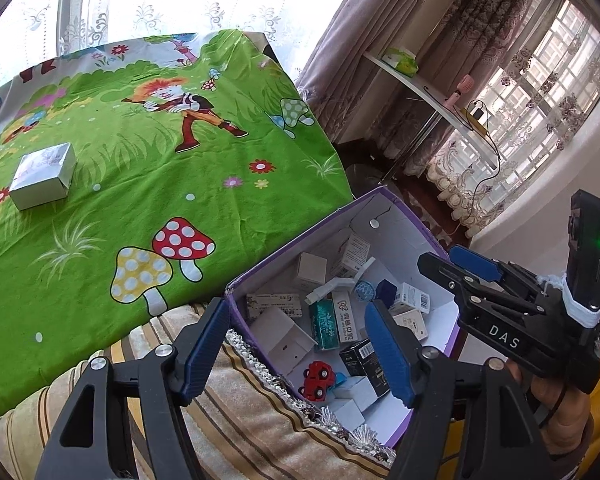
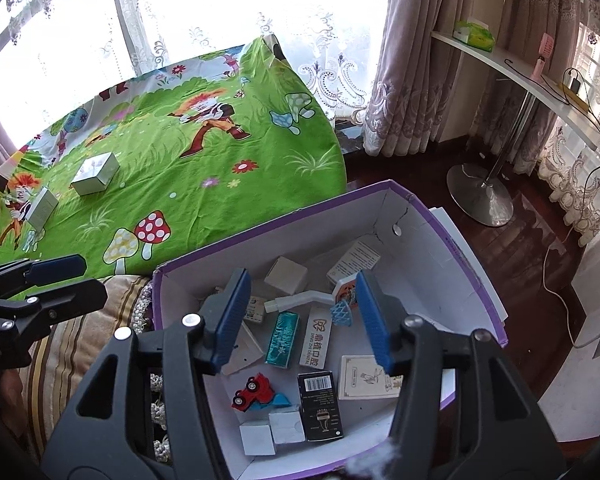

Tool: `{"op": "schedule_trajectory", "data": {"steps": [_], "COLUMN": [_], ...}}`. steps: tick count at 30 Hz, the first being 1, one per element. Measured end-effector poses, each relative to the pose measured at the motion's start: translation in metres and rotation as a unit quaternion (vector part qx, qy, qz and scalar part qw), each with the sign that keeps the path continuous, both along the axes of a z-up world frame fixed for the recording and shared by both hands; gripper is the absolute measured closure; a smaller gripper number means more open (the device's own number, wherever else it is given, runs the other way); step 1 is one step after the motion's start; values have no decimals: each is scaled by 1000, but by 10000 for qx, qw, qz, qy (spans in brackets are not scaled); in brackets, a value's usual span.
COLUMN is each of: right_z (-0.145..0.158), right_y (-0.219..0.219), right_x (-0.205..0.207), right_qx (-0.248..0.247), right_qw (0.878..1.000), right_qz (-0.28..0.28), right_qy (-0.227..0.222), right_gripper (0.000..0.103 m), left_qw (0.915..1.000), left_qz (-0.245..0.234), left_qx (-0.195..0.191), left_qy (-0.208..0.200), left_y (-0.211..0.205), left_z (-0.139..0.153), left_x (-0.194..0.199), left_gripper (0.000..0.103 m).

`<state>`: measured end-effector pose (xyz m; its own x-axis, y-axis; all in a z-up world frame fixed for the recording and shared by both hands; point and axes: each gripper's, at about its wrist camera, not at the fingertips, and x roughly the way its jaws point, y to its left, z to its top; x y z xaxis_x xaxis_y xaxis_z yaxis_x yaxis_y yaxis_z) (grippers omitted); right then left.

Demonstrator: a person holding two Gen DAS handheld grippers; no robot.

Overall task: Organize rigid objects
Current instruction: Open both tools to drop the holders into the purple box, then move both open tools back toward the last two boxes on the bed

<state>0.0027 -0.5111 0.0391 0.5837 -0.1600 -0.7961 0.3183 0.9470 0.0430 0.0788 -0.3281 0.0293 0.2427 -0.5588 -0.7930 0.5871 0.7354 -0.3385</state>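
A purple cardboard box with a white inside holds several small cartons, a teal box, a black box and a red toy car. My right gripper hangs open over the box's contents, with nothing between its blue pads. My left gripper is open too, straddling the box's near left wall without gripping anything. A silver box lies on the green cartoon cloth, and a second carton lies further left.
The purple box rests on a striped cushion beside the cloth-covered surface. To the right are a white shelf on a metal stand, curtains, a dark wood floor and a trailing cable. A hand holds the right gripper.
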Motion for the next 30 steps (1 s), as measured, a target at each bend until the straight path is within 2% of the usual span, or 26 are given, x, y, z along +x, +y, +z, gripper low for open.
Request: {"op": "schedule_trajectory", "data": {"steps": [9,12,25,30], "right_z": [7,10,10,13], "right_y": [28,40,85,108], "right_x": [14,20,64,94], "right_qx": [-135,-246,-511,-524], "right_qw": [9995,9989,9954,9927], "right_qz": [271,392,804,1086], "right_qy": [12,-13,90,90], "right_gripper": [43,39,32,23], "left_qw": [9997,9993,9919,9851], "left_qz": [177,327,1183,1612], "left_qx": [-26,13,261,402], "left_qy": [-139,-188,-379,-446], "left_y": [24,39,134,183], "left_z": [6,7,8,10], "left_x": [7,16,78,111], "left_gripper": [32,32,32,32]}}
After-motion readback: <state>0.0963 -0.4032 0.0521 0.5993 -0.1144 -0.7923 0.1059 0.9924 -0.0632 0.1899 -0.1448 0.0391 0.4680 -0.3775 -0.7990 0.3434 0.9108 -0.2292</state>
